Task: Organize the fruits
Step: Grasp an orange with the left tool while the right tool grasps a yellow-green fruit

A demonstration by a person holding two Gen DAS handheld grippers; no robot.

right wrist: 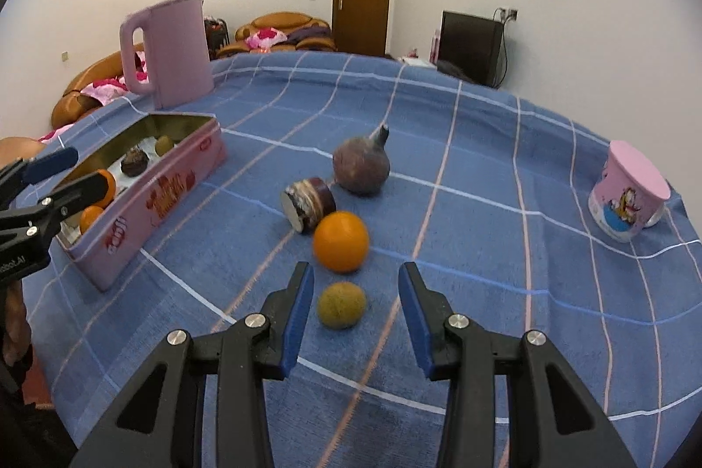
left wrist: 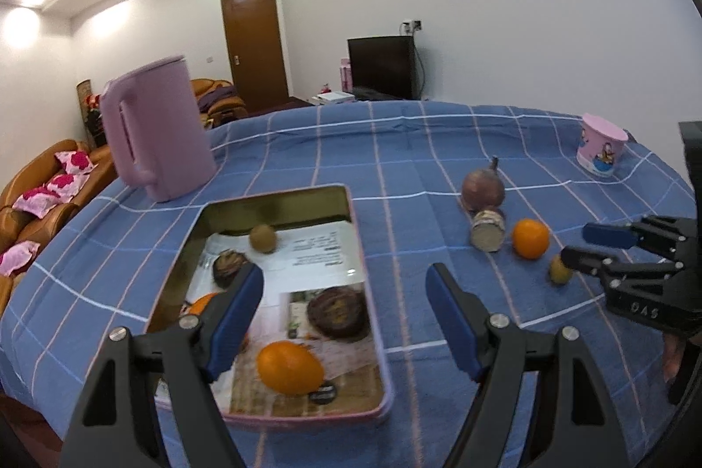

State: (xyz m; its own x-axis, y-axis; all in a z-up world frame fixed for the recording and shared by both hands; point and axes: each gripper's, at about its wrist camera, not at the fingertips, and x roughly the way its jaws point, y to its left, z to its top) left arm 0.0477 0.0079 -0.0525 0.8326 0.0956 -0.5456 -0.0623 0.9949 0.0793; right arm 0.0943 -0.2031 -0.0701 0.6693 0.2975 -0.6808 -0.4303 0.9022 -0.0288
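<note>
A pink tin box [left wrist: 367, 341] [right wrist: 145, 213] lies open on the blue checked cloth. It holds an orange [left wrist: 288, 367], a second orange [left wrist: 199, 303], two dark round fruits [left wrist: 338, 312] and a small green-brown fruit [left wrist: 263, 237]. My left gripper [left wrist: 346, 292] is open and empty above the tin. On the cloth to the right lie an orange [right wrist: 341, 234] [left wrist: 531, 237], a small green-brown fruit [right wrist: 341, 305] [left wrist: 559, 269], a purple round fruit with a stem [right wrist: 360, 165] and a short cut piece [right wrist: 307, 203]. My right gripper [right wrist: 356, 308] is open, its fingers either side of the small green-brown fruit.
A lilac kettle [left wrist: 153, 126] [right wrist: 169, 49] stands at the far left of the table. A pink cartoon cup [left wrist: 600, 150] [right wrist: 629, 191] stands at the far right near the table edge. Sofas, a door and a dark monitor lie beyond.
</note>
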